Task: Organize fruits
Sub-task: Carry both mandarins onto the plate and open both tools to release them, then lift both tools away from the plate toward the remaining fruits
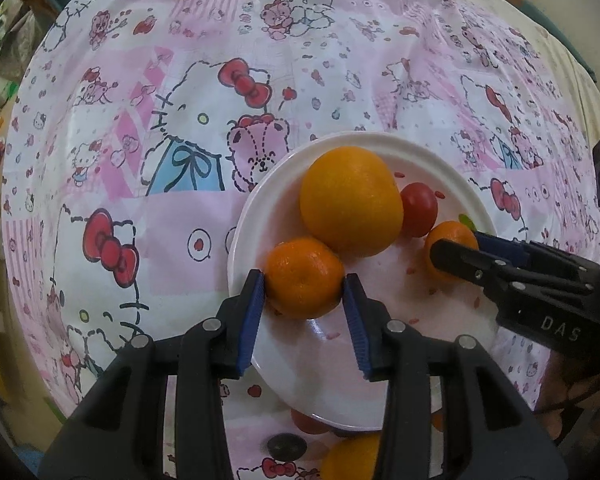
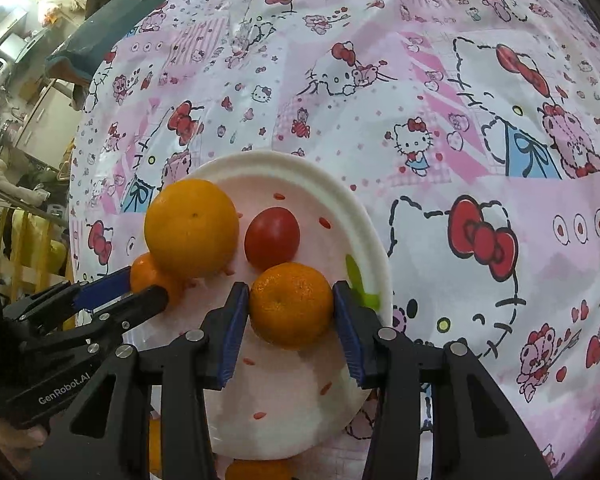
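Observation:
A white plate (image 1: 324, 364) (image 2: 284, 168) on the pink cartoon tablecloth holds a large orange (image 1: 350, 198) (image 2: 192, 226), a small red tomato (image 1: 420, 210) (image 2: 272, 238) and two mandarins. My left gripper (image 1: 304, 284) is shut on one mandarin (image 1: 304, 278), seen in the right wrist view behind the orange (image 2: 150, 276). My right gripper (image 2: 290, 304) is shut on the other mandarin (image 2: 290, 306) (image 1: 450, 240). Both mandarins sit low over the plate; I cannot tell whether they touch it.
More fruit lies below the plate's near edge: an orange (image 1: 352, 460) and something red (image 1: 306, 422) in the left wrist view, an orange piece (image 2: 256, 470) in the right. A dark round object (image 1: 286, 446) lies nearby. Room clutter stands beyond the table's left edge (image 2: 20, 140).

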The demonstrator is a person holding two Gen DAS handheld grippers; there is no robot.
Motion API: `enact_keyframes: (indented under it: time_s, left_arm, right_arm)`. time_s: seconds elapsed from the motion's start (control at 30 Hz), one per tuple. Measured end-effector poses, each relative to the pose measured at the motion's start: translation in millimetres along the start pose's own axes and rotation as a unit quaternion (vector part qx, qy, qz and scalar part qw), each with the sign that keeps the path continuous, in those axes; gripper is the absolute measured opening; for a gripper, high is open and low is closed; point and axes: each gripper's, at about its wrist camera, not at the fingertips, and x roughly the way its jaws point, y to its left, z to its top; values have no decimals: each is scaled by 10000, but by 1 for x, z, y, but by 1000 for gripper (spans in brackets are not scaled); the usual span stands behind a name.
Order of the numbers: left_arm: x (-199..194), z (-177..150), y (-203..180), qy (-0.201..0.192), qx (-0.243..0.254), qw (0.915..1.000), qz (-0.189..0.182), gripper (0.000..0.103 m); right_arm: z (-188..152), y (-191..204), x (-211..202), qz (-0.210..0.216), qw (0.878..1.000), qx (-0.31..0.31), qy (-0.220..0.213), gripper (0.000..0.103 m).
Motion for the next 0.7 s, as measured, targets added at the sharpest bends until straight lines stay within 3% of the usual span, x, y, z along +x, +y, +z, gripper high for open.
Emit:
enact_keyframes:
  time_s: [0.37, 0.57, 0.63, 0.7]
  left_arm:
    - [3, 1, -7, 9, 54, 9999, 152, 40]
    - [2, 1, -12, 16, 121, 9999, 10, 54]
    - [1, 0, -14, -3, 140, 9999, 14, 68]
    - [-2, 1, -14, -6, 91, 9999, -41, 73]
  right_arm:
    - [1, -3, -1, 99, 9999, 126, 47, 47]
    - [4, -3, -9, 133, 9997, 187, -108, 59]
    - [6, -4, -11, 155, 9995, 249, -122, 59]
    - [7, -4, -14, 179, 9993, 290, -145, 60]
